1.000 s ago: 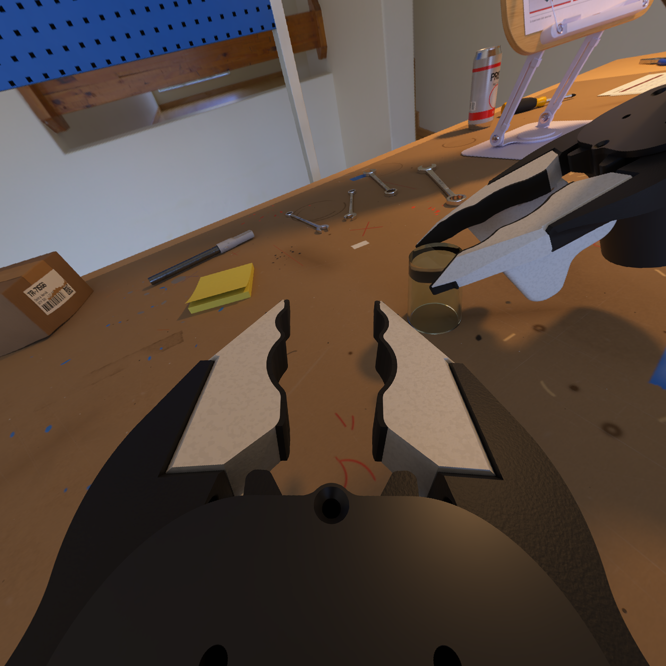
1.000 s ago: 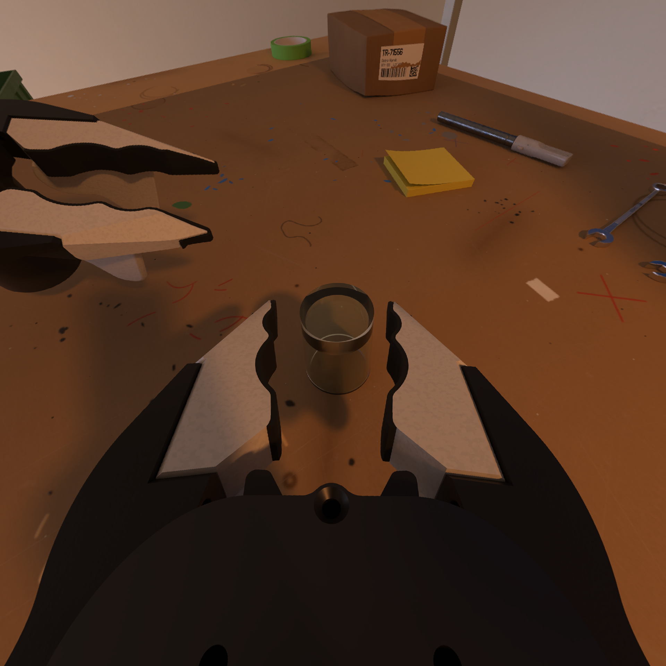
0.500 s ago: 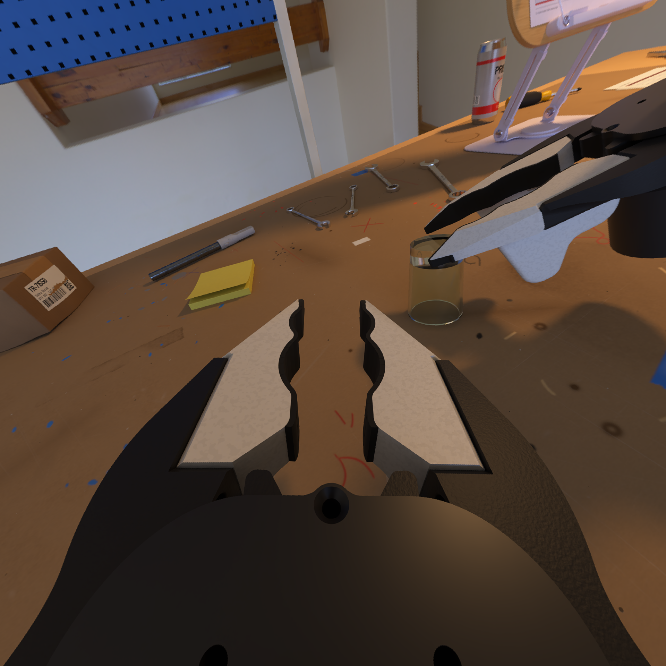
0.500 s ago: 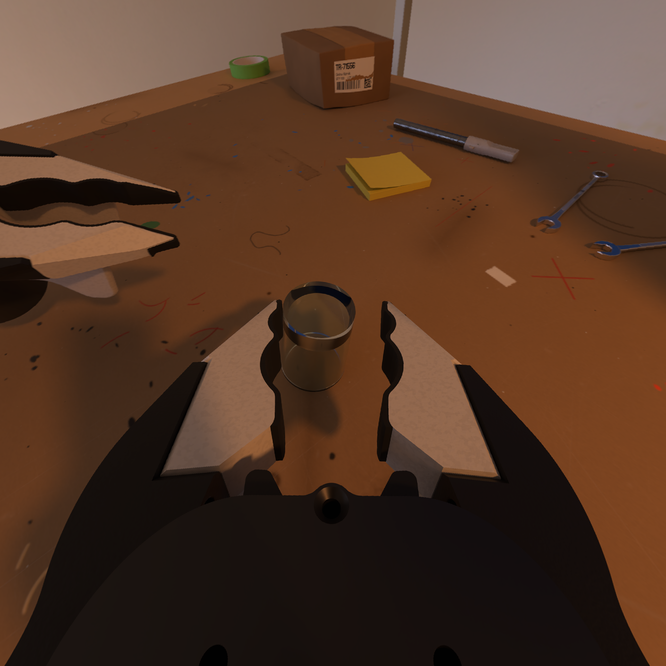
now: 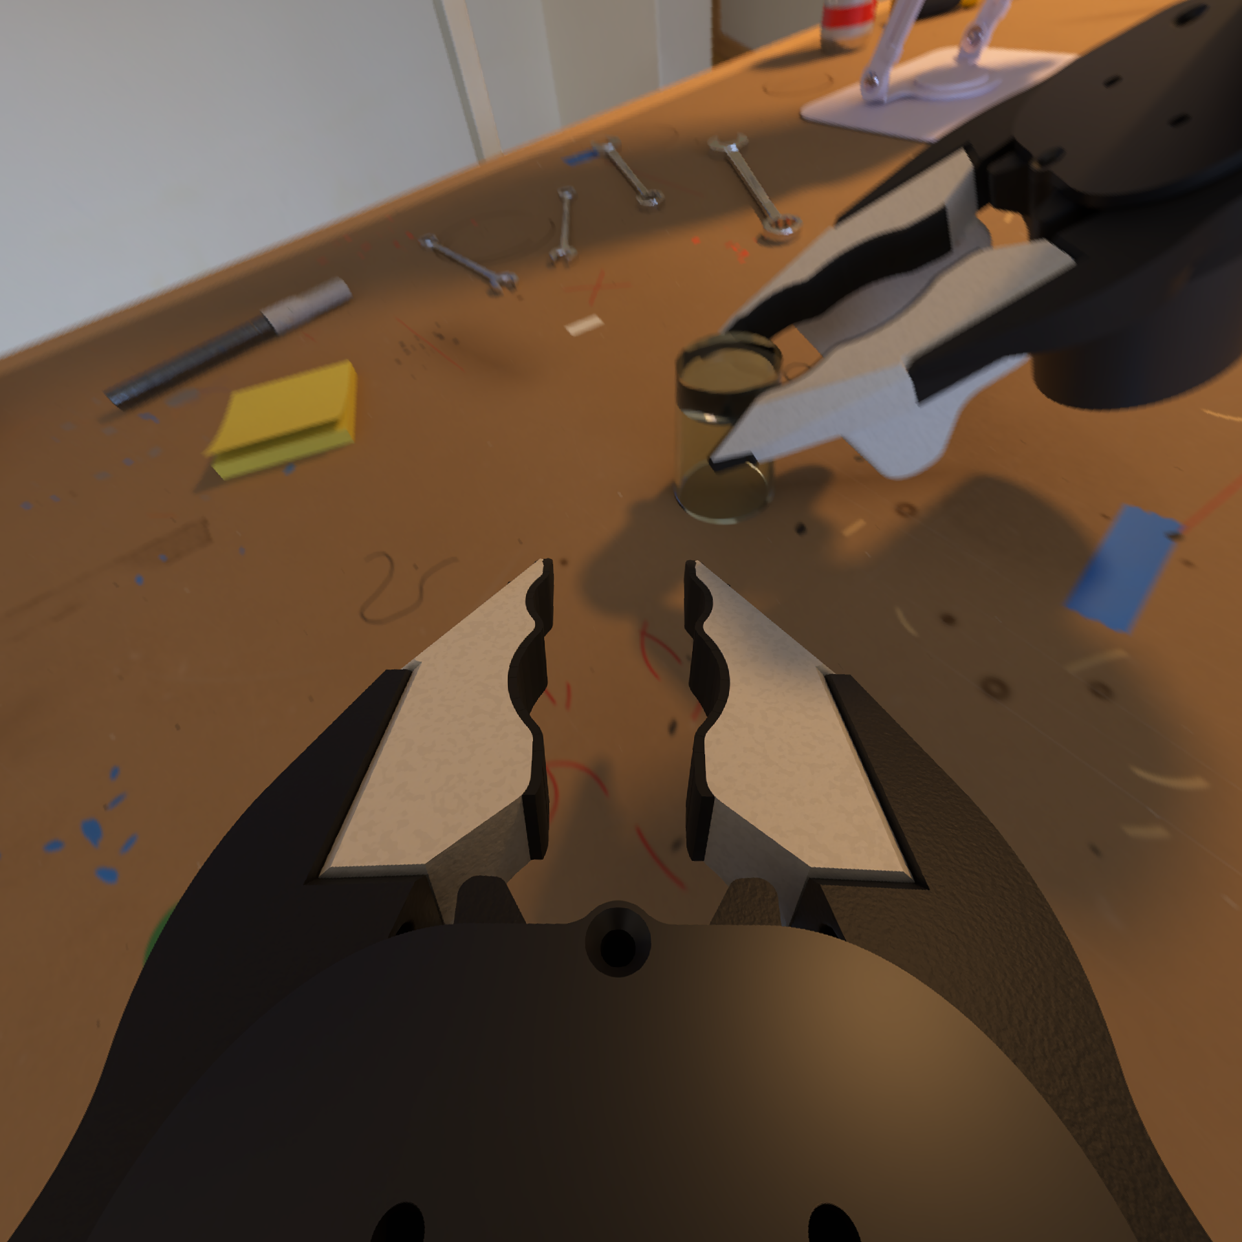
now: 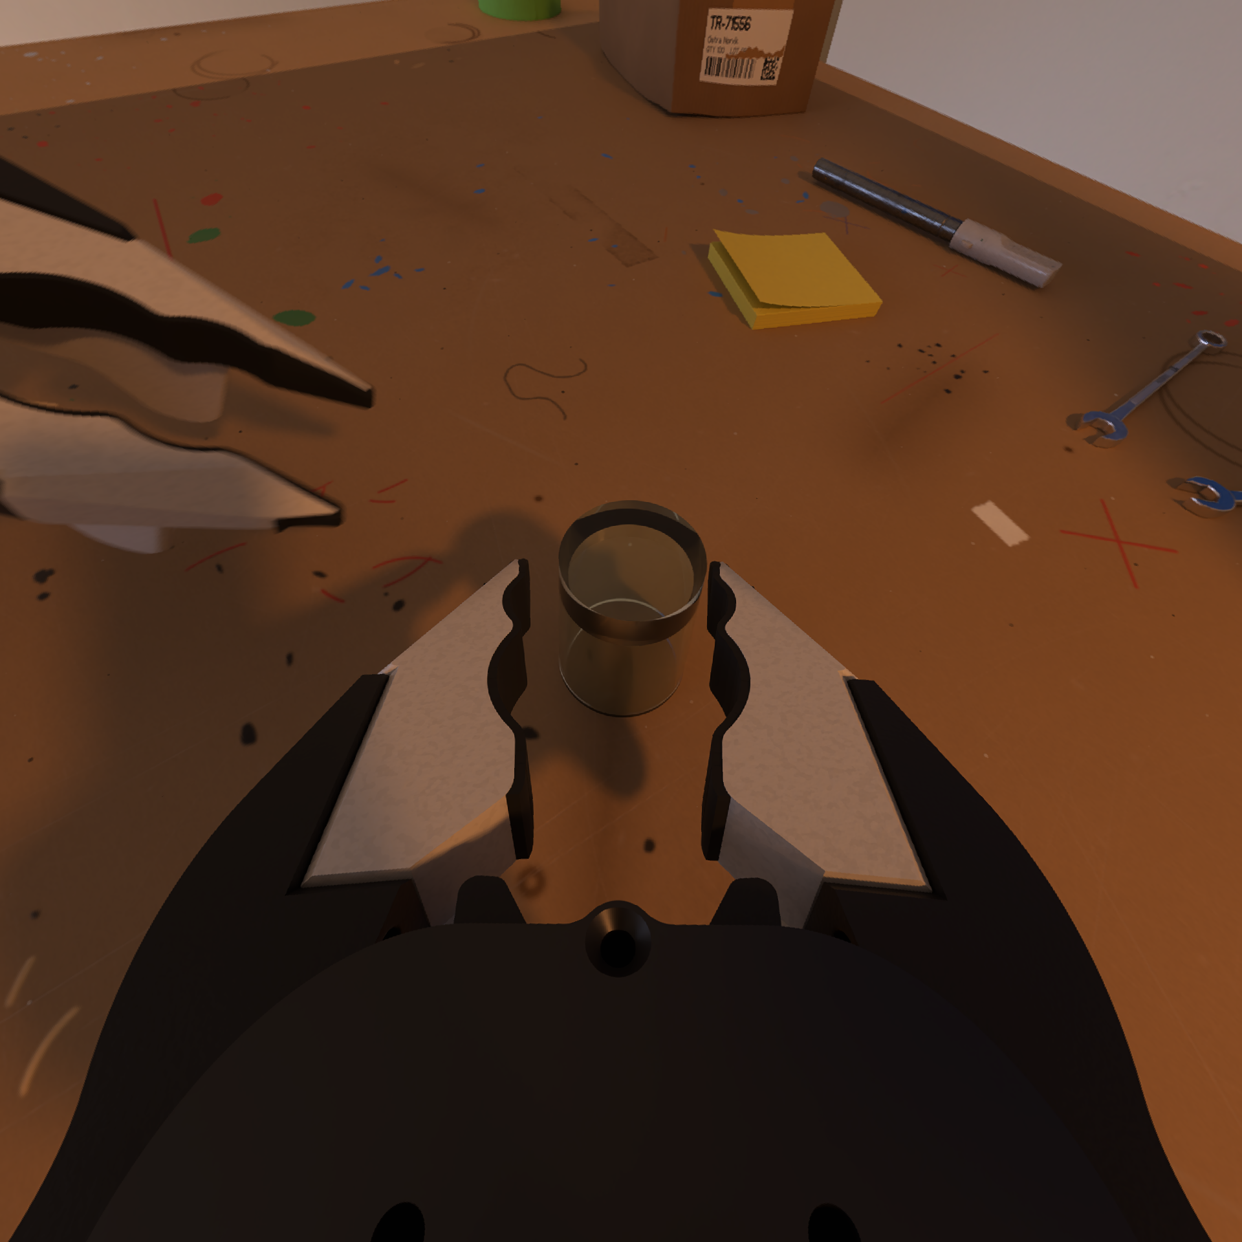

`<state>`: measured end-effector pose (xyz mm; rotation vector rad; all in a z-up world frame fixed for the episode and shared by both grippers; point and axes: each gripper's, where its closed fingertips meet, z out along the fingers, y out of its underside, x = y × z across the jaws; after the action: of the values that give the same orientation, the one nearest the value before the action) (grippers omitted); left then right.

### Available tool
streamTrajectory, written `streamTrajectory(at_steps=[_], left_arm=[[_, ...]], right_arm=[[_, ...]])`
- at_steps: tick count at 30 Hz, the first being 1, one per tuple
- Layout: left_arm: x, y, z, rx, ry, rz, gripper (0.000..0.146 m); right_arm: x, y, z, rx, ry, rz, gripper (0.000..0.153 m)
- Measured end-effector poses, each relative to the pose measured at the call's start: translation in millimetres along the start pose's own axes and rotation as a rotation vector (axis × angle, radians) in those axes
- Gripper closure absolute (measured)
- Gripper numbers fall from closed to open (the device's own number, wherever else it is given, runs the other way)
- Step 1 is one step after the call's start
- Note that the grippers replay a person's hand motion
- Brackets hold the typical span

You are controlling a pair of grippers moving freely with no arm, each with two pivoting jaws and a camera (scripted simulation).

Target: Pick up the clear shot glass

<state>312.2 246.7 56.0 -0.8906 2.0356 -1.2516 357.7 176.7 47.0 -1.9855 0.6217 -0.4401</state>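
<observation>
The clear shot glass (image 6: 628,605) stands upright on the brown workbench (image 6: 874,672). My right gripper (image 6: 618,566) is open, with one finger on each side of the glass at its rim. The right fingertip (image 6: 714,571) is at the rim or very close to it, and a small gap shows on the left. In the left wrist view the glass (image 5: 726,430) is ahead to the right, with the right gripper (image 5: 722,396) around it. My left gripper (image 5: 618,568) is open and empty, short of the glass. It also shows in the right wrist view (image 6: 353,457).
A yellow sticky-note pad (image 6: 796,279), a marker (image 6: 934,222) and a cardboard box (image 6: 726,54) lie beyond the glass. Several wrenches (image 5: 470,263) lie farther back. A white stand base (image 5: 941,87) is at the back right. A blue tape patch (image 5: 1122,568) is on the bench.
My right gripper has moved forward, so the glass sits deeper between its fingers, and its jaws have narrowed slightly. My left gripper has tilted down toward the bench and stays empty.
</observation>
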Motion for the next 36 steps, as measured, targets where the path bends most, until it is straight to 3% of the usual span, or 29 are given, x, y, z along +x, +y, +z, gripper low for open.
streamTrajectory(at_steps=[5, 9, 11, 13, 16, 22, 27, 33, 36], left_arm=[[-10.9, -5.7, -57.2, -0.005, 0.005, -0.066, 0.102], [-72.7, -31.6, -148.7, 0.096, -0.206, -0.1, 0.106], [-106.4, -23.2, -189.1, 0.081, -0.324, -0.141, 0.106], [-122.8, -2.1, -211.7, 0.033, -0.32, -0.213, 0.103], [-128.1, 32.9, -215.6, -0.066, -0.267, -0.281, 0.098], [-114.4, 70.8, -172.7, -0.256, -0.2, -0.241, 0.1], [-100.2, 60.0, -155.2, -0.229, -0.135, -0.257, 0.092], [-117.2, 32.1, -179.3, -0.109, -0.143, -0.284, 0.093], [-151.7, 25.3, -196.3, -0.14, -0.282, -0.254, 0.092]], right_arm=[[3.1, -1.4, -1.8, 0.015, 0.005, 0.022, 0.101], [2.9, 0.4, 0.7, 0.007, 0.01, 0.018, 0.109], [2.6, 0.4, 1.1, 0.0, 0.013, 0.01, 0.11], [2.4, 0.3, 1.1, 0.003, 0.016, 0.006, 0.11], [2.1, 0.0, 1.5, 0.01, 0.016, 0.012, 0.11], [1.3, -0.9, 1.1, 0.017, 0.02, 0.014, 0.11], [1.0, -0.9, 1.2, 0.017, 0.015, 0.017, 0.11], [-2.4, -2.2, 0.4, 0.023, 0.008, 0.006, 0.11], [-4.9, -3.2, 1.2, 0.024, 0.002, -0.001, 0.11]])
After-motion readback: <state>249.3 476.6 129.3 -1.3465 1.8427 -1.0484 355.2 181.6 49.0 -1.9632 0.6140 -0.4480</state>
